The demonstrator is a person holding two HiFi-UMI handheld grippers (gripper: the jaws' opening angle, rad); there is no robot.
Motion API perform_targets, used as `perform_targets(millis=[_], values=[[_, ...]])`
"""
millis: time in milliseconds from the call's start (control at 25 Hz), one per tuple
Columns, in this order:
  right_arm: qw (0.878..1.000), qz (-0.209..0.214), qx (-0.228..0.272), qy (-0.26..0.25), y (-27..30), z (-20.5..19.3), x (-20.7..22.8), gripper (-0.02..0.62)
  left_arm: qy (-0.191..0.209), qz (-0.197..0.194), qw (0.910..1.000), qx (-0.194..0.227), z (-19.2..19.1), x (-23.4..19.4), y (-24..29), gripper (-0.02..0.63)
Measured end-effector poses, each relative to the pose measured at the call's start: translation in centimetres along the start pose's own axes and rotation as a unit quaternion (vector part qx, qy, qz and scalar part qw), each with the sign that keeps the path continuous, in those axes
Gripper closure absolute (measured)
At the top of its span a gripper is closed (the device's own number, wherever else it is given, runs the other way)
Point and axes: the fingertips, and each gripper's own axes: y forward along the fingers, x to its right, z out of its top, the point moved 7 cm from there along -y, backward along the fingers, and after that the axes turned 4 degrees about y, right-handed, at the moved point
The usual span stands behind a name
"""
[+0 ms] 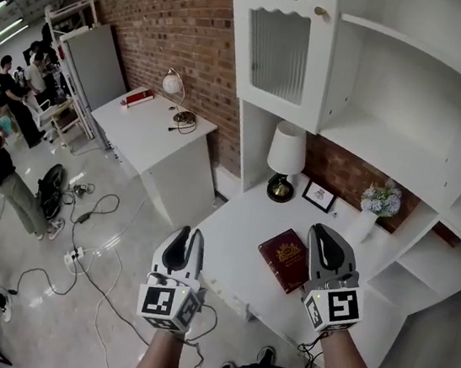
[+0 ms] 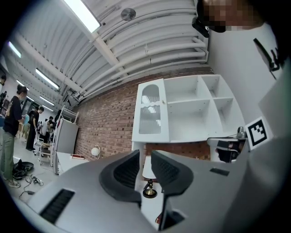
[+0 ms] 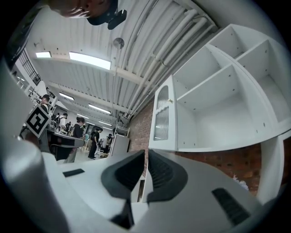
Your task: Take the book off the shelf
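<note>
**A:** Left gripper (image 1: 188,234) status?
**B:** Jaws nearly pressed together, thin slit btwn them, nothing in it. Lamp (image 1: 287,151) shows thru the slit in its own view.
**A:** Right gripper (image 1: 327,232)?
**B:** Jaws together, empty. Both tips point toward the shelf (image 1: 388,150).
**A:** Book (image 1: 287,260)?
**B:** Dark red, gold crest up. Lies flat on the white desk (image 1: 234,247), in front of the lamp, just left of right gripper in head view. Not btwn either pair of jaws.
**A:** Anything else on the desk?
**B:** Small framed pic (image 1: 320,197) & flowers (image 1: 381,199) at the back, by the brick wall (image 1: 177,18).
</note>
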Motion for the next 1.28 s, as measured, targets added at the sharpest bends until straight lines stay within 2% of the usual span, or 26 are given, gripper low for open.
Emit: perform_targets(millis=[440,1280], values=[[1.0,-0.01,0.002,0.01,-0.52,0.23,0.8,0.572,0.004,-0.002,1.0,-0.004,-0.48,0.35,0.45,0.531],[1.0,-0.005,0.008,0.012,-0.21,0.2,0.91,0.574,0.017,-0.014,0.9997,-0.006,0.26,0.97,0.74,0.531]])
